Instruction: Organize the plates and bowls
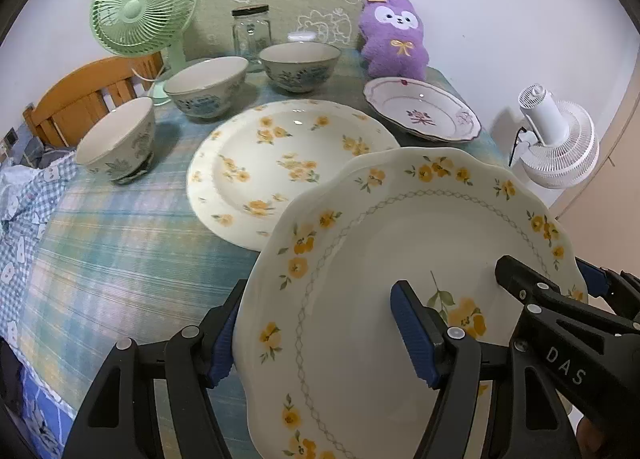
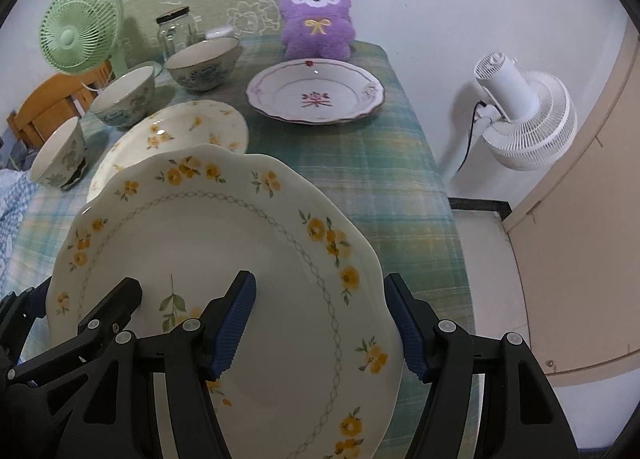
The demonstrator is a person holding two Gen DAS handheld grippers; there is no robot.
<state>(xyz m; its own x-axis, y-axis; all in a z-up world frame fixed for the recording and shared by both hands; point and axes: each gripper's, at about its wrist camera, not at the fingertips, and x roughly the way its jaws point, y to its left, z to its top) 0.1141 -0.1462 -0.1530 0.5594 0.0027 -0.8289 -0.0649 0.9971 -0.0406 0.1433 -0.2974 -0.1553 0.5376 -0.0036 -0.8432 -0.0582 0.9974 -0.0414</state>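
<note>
Scalloped cream plate with yellow flowers (image 1: 400, 259) carried by both grippers, each clamped on opposite rim edges: left gripper (image 1: 316, 343), right gripper (image 2: 324, 323). Plate lifted clear of checked tablecloth (image 1: 120, 239), overlapping larger yellow-floral plate (image 1: 280, 163). Two-sided grip likely for balance; probable aim: stacking there.

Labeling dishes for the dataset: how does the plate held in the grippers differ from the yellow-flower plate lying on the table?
The held plate has a scalloped rim and a grey lattice ring; the table plate shows no ring, only scattered blossoms. The held plate is gripped by the left gripper and right gripper and overlaps the table plate, which lies flat on the tablecloth. Both are cream with yellow flowers.
</note>
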